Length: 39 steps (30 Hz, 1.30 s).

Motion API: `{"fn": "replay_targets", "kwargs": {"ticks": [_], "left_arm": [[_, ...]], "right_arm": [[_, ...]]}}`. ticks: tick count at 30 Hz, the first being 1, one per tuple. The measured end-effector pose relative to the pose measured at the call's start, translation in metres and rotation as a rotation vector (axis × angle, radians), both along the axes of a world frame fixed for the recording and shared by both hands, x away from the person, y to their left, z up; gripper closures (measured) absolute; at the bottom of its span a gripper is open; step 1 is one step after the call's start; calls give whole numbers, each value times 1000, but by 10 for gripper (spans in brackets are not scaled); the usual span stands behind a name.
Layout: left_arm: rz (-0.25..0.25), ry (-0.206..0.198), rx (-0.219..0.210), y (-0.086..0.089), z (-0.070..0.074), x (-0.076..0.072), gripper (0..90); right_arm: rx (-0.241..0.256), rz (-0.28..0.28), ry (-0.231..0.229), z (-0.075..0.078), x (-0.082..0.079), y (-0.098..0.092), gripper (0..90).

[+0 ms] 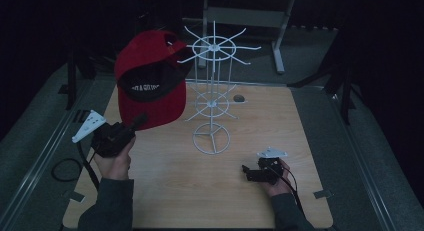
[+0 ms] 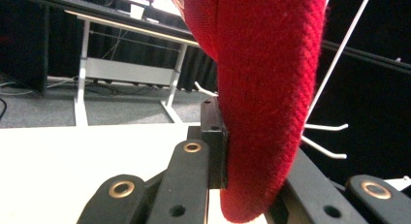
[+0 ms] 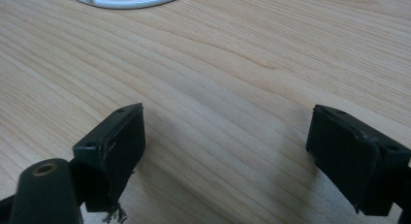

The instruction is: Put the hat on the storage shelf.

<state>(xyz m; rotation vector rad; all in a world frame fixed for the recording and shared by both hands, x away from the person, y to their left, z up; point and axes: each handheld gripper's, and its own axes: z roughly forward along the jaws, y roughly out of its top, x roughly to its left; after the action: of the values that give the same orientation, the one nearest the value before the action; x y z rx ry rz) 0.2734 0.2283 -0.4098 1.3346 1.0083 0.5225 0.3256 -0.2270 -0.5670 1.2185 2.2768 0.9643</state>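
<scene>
Dark curtains close off the room, and beyond the pale wood-grain table (image 1: 210,191) stands a grey metal desk frame (image 1: 245,16) at about twelve o'clock.

At nine o'clock the person's left gripper (image 1: 137,122) is raised off the table, its jaws closed on the lower edge of the red knitted baseball cap with a black underbrim (image 1: 150,76); the left gripper view shows the red fabric (image 2: 266,88) pinched between the black jaws, hanging up and over them. The cap is held in the air just left of the white wire display rack with radiating hooks (image 1: 214,91), which stands on its ring base near the table's centre.

The step looks like hanging the cap on an upper hook. To do it well, I would carry the cap's opening toward a hook tip at one o'clock from the gripper, keep the grip firm on the edge, and let go only once the fabric bears on the wire; the light rack may tip if pushed sideways.

At four o'clock the right gripper (image 1: 246,172) rests low over the table, jaws wide apart and empty, ready to steady the base.
</scene>
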Motion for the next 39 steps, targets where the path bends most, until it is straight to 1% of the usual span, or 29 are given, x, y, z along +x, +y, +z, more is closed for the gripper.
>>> {"fn": "replay_targets", "kwargs": {"ticks": [2, 7, 15, 16, 18, 20, 21, 23, 27, 30, 31, 32, 34, 35, 38, 39], "left_arm": [[3, 4, 12, -1, -3, -1, 853], [10, 20, 4, -1, -13, -1, 853], [-4, 64, 14, -6, -27, 2, 847], [-12, 75, 18, -7, -29, 2, 846], [-17, 98, 47, -9, -32, 4, 845], [-23, 107, 57, -11, -33, 5, 836], [-37, 105, 55, -11, -33, 5, 821], [-47, 99, 62, -11, -33, 6, 774], [-47, 97, 76, -12, -30, 6, 644], [-39, 116, 80, -11, -29, 8, 552], [-39, 126, 79, -10, -29, 8, 522], [-42, 145, 77, -10, -30, 10, 493], [-38, 153, 87, -9, -31, 10, 457], [-29, 158, 93, -9, -31, 10, 421], [-16, 173, 106, -9, -32, 11, 351], [-10, 177, 108, -9, -33, 12, 338]], "right_arm": [[0, 0, 0, 0, 0, 0, 137], [0, 0, 0, 0, 0, 0, 137], [0, 1, -1, 0, 0, 0, 137], [0, 1, -2, 0, 0, 0, 137], [-1, 1, -2, 0, 0, 0, 137], [-1, 1, -3, 0, 0, 0, 137], [-1, 2, -3, 0, 0, 0, 137], [0, 1, -2, 0, 0, 0, 137], [-1, 2, -2, 0, 0, 0, 137], [-2, 2, -2, 0, 0, 0, 137], [-2, 1, 0, 0, 0, 0, 137], [-1, 0, 0, 0, 0, 0, 137], [0, 0, 1, 0, 0, 0, 137], [0, 1, 1, 0, 0, 0, 137], [0, 0, 1, 0, 0, 0, 137], [1, 0, 1, 0, 0, 0, 137]]}}
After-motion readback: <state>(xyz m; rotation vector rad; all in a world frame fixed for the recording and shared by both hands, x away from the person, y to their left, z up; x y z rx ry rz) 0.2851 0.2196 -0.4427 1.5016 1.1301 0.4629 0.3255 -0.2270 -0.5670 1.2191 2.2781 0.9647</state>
